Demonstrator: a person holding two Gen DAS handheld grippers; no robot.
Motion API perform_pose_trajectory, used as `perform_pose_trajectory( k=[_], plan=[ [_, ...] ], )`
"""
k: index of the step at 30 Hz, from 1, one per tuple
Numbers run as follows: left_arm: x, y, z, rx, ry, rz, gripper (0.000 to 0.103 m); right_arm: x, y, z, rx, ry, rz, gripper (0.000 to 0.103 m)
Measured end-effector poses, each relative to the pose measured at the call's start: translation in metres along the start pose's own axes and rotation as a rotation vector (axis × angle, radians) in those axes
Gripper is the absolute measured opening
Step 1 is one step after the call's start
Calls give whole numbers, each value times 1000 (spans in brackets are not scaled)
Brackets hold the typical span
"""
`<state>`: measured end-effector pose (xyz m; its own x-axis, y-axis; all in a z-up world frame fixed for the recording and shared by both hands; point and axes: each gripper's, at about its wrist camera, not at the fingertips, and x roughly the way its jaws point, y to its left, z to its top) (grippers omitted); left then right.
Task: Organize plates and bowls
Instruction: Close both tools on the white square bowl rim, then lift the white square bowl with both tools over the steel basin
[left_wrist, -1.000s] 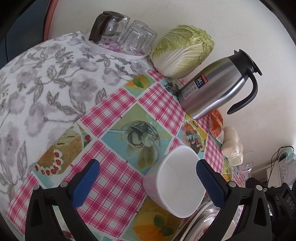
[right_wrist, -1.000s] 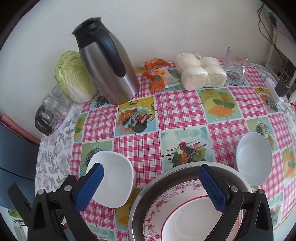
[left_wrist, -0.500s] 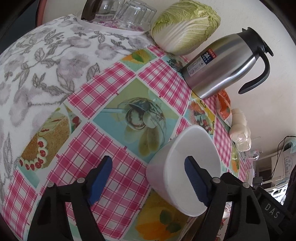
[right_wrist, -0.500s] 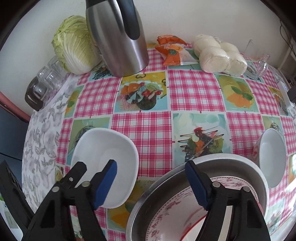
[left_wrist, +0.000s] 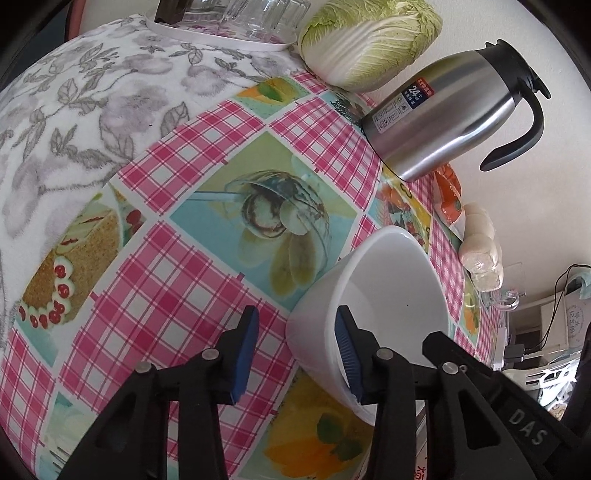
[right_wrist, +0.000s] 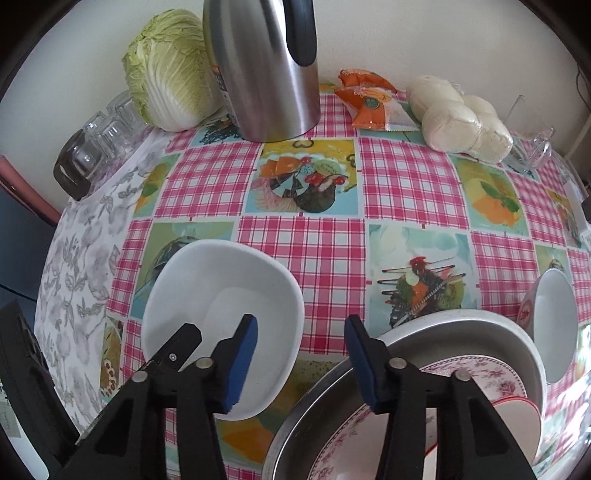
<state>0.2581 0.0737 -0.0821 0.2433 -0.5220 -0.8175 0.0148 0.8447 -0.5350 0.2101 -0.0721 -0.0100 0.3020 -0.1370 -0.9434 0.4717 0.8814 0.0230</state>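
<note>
Two grippers low over a table under a pink-checked oilcloth with fruit panels (right_wrist: 303, 254), both closing.

Left gripper (left_wrist: 295, 347): jaws narrowing astride the near-left wall of a white, squarish ceramic bowl (left_wrist: 391, 295) — right blue pad inside the rim, left pad outside over the cloth, apart from the wall. Rim between the pads, not yet pinched on both sides as far as can be seen. Bowl upright on the cloth, just right of the gripper's centre line, mouth facing up.

Right gripper (right_wrist: 299, 358): jaws also narrowing, with nothing clearly caught. Left pad over the same white bowl (right_wrist: 221, 325), right pad over the near-left rim of a wide stainless-steel basin (right_wrist: 436, 332); bare cloth showing between the two vessels under the gap.

Inside the basin, a pink-flowered plate (right_wrist: 480, 376) with further dishes on it. Past the basin's right edge, a small white bowl with red marking (right_wrist: 554, 325), tilted or distorted — cannot tell which.

Deciding relation: white bowl just left of the basin, nearly touching it, left hand already straddling its rim. Likely next — pinch the wall, lift, carry rightward into the stack.

Behind, well apart: steel jug with black handle (right_wrist: 266, 70), napa cabbage (right_wrist: 166, 70).
</note>
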Motion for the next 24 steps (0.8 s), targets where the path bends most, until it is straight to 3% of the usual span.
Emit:
perform_pose_trajectory(
  k=[8,10,14,16,24],
  plan=[
    [-1,3,0,-16,-2,-14,42,8,0,-1,-6,11,1,31],
    [-4,4,0,-17,-14,-35,31,9,1,-2,-14,13,-1,26],
    [-13,4,1,-4,-32,-53,20,8,5,-5,-40,-1,13,11],
    [-20,3,2,7,-40,-34,15,6,10,-7,-60,-6,3,11],
    [-52,1,0,31,-89,-31,15,-8,10,-16,-35,-9,55,11]
  ],
)
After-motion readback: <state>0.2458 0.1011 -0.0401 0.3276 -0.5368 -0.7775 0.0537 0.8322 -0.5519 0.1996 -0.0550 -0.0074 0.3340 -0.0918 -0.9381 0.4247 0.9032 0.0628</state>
